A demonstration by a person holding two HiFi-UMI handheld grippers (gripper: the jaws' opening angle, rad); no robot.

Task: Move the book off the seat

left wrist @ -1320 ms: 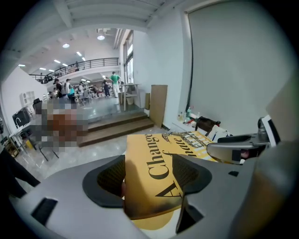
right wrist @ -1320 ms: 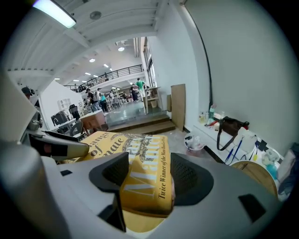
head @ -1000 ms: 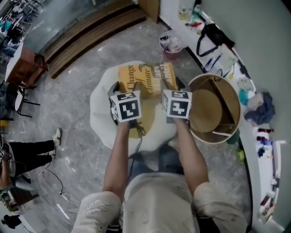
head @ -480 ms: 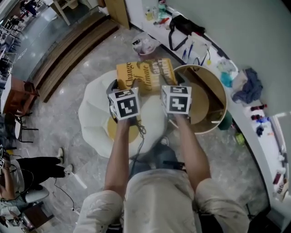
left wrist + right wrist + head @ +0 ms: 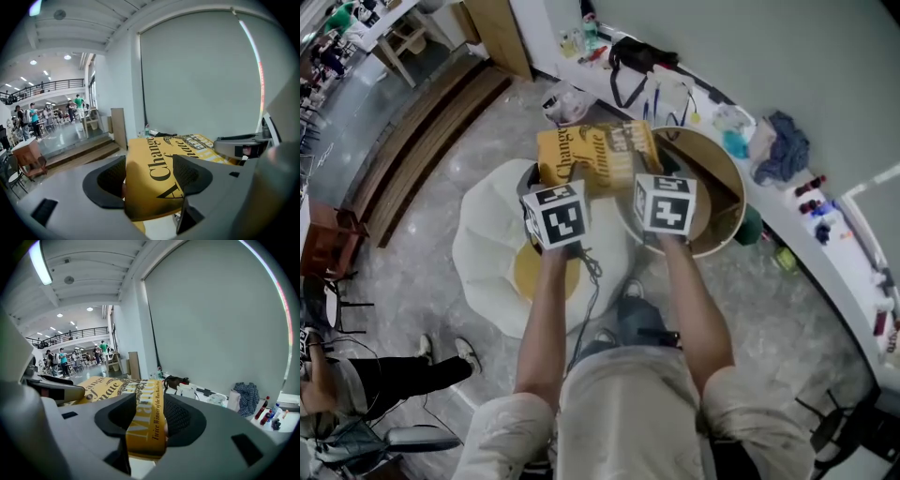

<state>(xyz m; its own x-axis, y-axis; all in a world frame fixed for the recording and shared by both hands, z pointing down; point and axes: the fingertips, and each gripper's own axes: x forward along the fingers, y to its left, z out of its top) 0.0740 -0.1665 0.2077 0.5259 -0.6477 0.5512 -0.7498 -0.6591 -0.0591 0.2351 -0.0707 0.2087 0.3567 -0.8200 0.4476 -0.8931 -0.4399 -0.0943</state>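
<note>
The yellow book (image 5: 591, 157) with black lettering is held flat in the air between both grippers, over the far edge of the white seat (image 5: 483, 248) and the left rim of a round wooden tub (image 5: 727, 192). My left gripper (image 5: 553, 187) is shut on the book's near left corner, where the cover (image 5: 157, 164) fills the gap between its pads (image 5: 112, 180). My right gripper (image 5: 661, 183) grips the near right edge. Its jaws have just been closing with the book's spine (image 5: 149, 420) between them. A round yellow cushion (image 5: 534, 272) lies bare on the seat.
A curved counter (image 5: 825, 253) along the wall carries a black bag (image 5: 633, 56), a blue cloth (image 5: 780, 148) and small bottles. Wooden steps (image 5: 422, 141) run at the upper left. A seated person's legs (image 5: 403, 370) are at the lower left.
Both grippers have lifted the book and carried it off the seat's middle toward the wooden tub. The yellow cushion now lies uncovered.
</note>
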